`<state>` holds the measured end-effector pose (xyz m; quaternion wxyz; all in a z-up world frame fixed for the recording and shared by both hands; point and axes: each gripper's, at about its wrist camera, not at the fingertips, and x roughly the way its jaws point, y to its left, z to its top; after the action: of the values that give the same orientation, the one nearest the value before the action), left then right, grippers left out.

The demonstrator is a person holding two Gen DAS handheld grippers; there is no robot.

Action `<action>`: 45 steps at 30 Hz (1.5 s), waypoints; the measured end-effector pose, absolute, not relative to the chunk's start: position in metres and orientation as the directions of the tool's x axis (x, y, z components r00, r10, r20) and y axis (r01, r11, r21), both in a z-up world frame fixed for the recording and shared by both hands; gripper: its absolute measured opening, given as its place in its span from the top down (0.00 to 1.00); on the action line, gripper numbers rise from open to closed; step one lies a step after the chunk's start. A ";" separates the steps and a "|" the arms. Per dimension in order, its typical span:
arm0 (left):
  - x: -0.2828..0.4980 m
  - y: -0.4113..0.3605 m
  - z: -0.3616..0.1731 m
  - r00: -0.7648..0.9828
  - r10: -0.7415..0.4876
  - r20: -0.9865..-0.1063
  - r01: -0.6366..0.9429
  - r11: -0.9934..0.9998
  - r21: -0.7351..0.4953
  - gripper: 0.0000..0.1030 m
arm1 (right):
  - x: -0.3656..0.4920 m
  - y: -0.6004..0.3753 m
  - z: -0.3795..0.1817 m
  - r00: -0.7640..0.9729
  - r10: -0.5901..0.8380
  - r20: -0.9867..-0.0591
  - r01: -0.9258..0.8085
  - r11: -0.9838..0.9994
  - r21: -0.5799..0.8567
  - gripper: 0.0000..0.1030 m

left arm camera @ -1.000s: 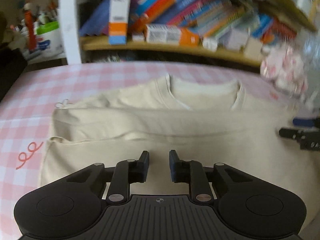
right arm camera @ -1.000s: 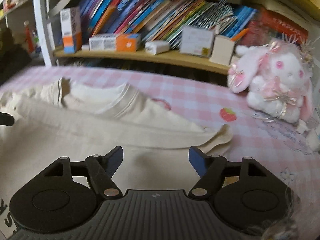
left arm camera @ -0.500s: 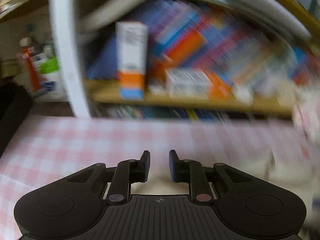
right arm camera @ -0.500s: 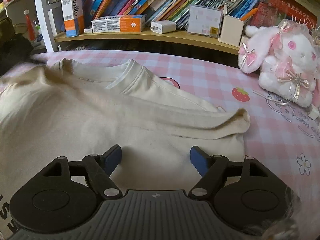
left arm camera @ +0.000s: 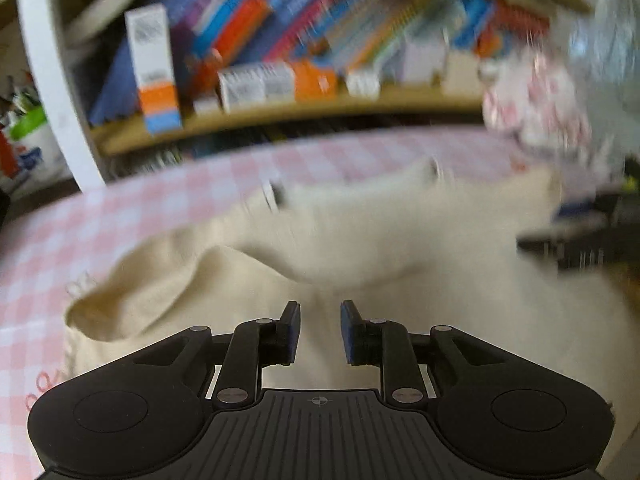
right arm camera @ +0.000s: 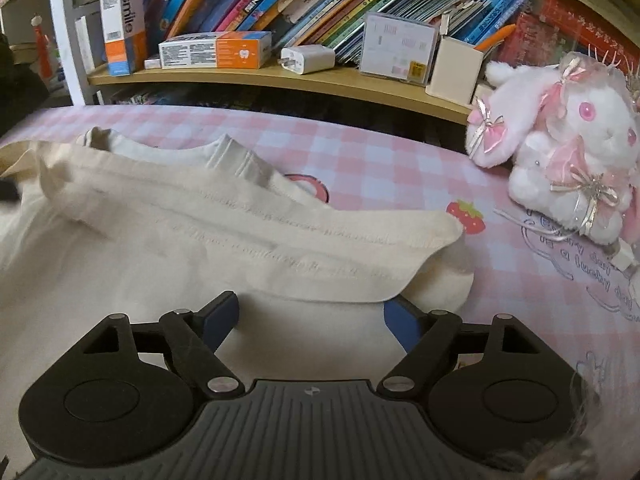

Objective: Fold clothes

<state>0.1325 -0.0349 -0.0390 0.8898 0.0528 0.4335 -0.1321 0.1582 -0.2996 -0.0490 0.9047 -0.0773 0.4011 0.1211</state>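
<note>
A cream shirt [right arm camera: 168, 248] lies on the pink checked cloth [right arm camera: 400, 168], its lower part folded up towards the collar [right arm camera: 224, 152]. My right gripper [right arm camera: 312, 314] stands wide open just above the shirt, and the folded edge reaches the tip of its right finger [right arm camera: 400, 320]. In the blurred left wrist view the same shirt [left arm camera: 400, 248] looks bunched at its left side. My left gripper [left arm camera: 320, 328] hovers over it with a narrow gap, its jaws opening slightly, nothing between them. The right gripper [left arm camera: 568, 240] shows as a dark blur at the right edge.
A wooden shelf [right arm camera: 280, 80] with books, boxes and a white charger runs along the back. A pink and white plush rabbit [right arm camera: 560, 152] sits at the right on the cloth. A white post [right arm camera: 64, 40] stands at the back left.
The left view swung up towards the shelf and came back down, and the shirt's left side is now bunched. The right gripper sank closer to the shirt with its jaws wider.
</note>
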 end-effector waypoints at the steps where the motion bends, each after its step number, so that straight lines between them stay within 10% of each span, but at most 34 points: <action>1: 0.135 -0.037 -0.041 0.575 -0.189 -0.796 0.284 0.958 -0.022 0.78 | 0.161 -0.300 -0.049 0.650 0.156 -0.744 -0.279 0.959 -0.042 0.24; 14: 0.180 0.023 -0.007 0.720 -0.046 -0.693 -0.028 0.995 -0.095 0.77 | 0.226 -0.338 -0.008 0.779 0.063 -0.624 -0.095 0.995 -0.018 0.26; 24: 0.136 -0.054 -0.038 0.585 -0.253 -0.770 0.303 0.949 -0.082 0.77 | 0.167 -0.308 -0.034 0.680 0.208 -0.704 -0.287 0.958 0.005 0.25; 45: 0.191 -0.007 -0.061 0.583 -0.153 -0.798 0.225 0.974 -0.023 0.77 | 0.195 -0.293 -0.016 0.750 0.193 -0.632 -0.249 0.968 -0.001 0.27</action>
<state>0.1911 -0.0067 -0.0613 0.8888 0.0402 0.4439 -0.1063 0.1947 -0.2933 -0.0157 0.9345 -0.0425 0.3329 0.1183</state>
